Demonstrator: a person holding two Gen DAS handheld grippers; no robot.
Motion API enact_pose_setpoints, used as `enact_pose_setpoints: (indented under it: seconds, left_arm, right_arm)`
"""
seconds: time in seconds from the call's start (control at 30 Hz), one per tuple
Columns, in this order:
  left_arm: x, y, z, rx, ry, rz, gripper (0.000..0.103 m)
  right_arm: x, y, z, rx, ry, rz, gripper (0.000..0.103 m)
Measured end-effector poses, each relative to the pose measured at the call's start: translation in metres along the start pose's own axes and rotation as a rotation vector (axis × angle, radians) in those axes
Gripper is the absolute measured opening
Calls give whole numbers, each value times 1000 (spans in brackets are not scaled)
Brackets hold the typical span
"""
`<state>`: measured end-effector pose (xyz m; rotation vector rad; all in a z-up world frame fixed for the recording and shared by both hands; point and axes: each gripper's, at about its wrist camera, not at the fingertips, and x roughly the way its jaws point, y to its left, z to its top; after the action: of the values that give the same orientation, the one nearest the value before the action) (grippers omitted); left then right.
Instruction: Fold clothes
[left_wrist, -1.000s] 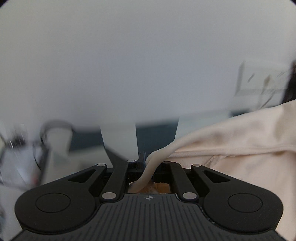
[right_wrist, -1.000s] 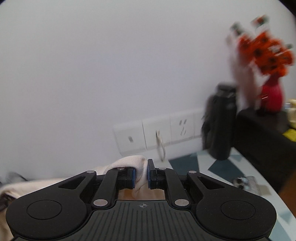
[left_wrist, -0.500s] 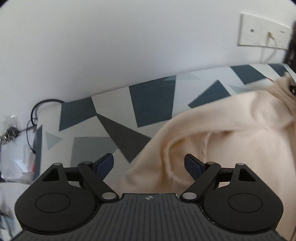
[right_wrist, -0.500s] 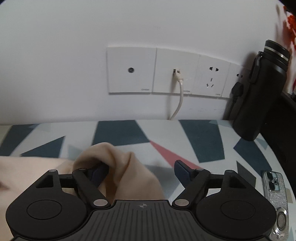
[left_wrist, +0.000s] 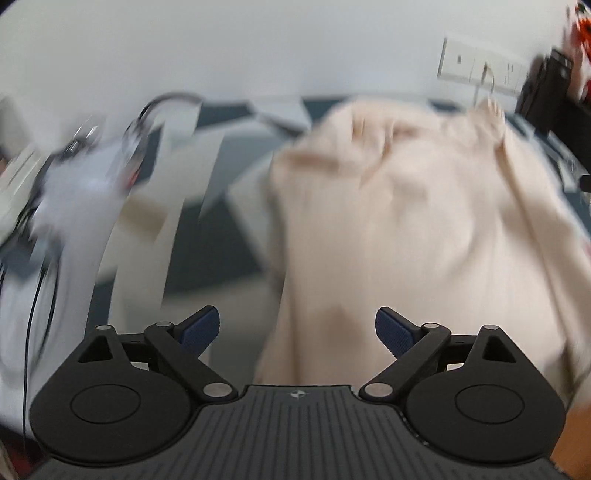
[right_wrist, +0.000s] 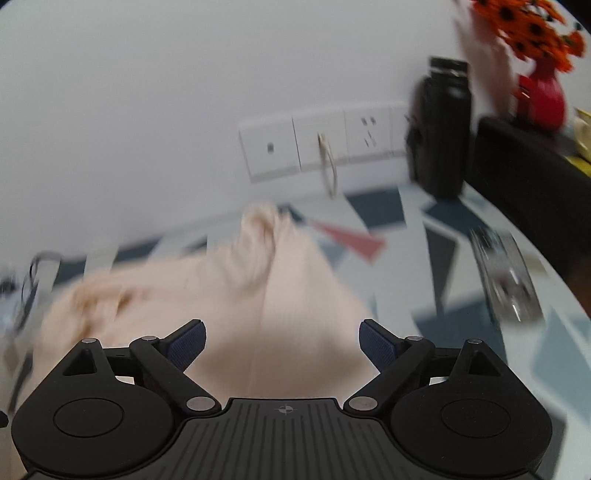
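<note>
**Cream garment lying loose on a patterned table, both grippers spread wide and empty**

A cream-coloured knit garment (left_wrist: 406, 206) lies on a table (right_wrist: 436, 258) covered in a geometric pattern of dark blue, grey, white and red shapes. The cloth is rumpled, with a bunched peak at its far end toward the wall, and it shows no crisp, squared edges. Motion blur makes it impossible to tell whether one layer already lies over another. As a judgement, the garment is not a tidy folded bundle; it could be laid out for a fold or partway through one.

The left gripper (left_wrist: 297, 328) has its jaws spread wide, its blue pads well apart, gripping nothing; the garment's left edge shows between them. The right gripper (right_wrist: 282, 341) is equally wide and empty, hovering over the garment's near part.

Behind the table stand wall sockets (right_wrist: 317, 147) with a plugged cable, a black bottle (right_wrist: 441, 125), and a red vase of orange flowers (right_wrist: 541, 99). A phone (right_wrist: 504, 273) lies to the right.
</note>
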<state>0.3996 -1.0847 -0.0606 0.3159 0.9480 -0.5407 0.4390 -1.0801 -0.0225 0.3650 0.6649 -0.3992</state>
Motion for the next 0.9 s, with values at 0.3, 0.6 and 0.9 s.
enact_pose_setpoints:
  seconds: [0.3, 0.6, 0.9]
  left_arm:
    - [-11, -29, -105, 151, 35, 60, 99]
    - [-22, -7, -115, 36, 53, -35, 47]
    - [-49, 20, -113, -105, 32, -73, 12]
  right_arm:
    - [-50, 13, -135, -2, 182, -90, 89]
    - [-58, 28, -171, -77, 215, -116, 93]
    - [-74, -3, -157, 91, 211, -31, 17]
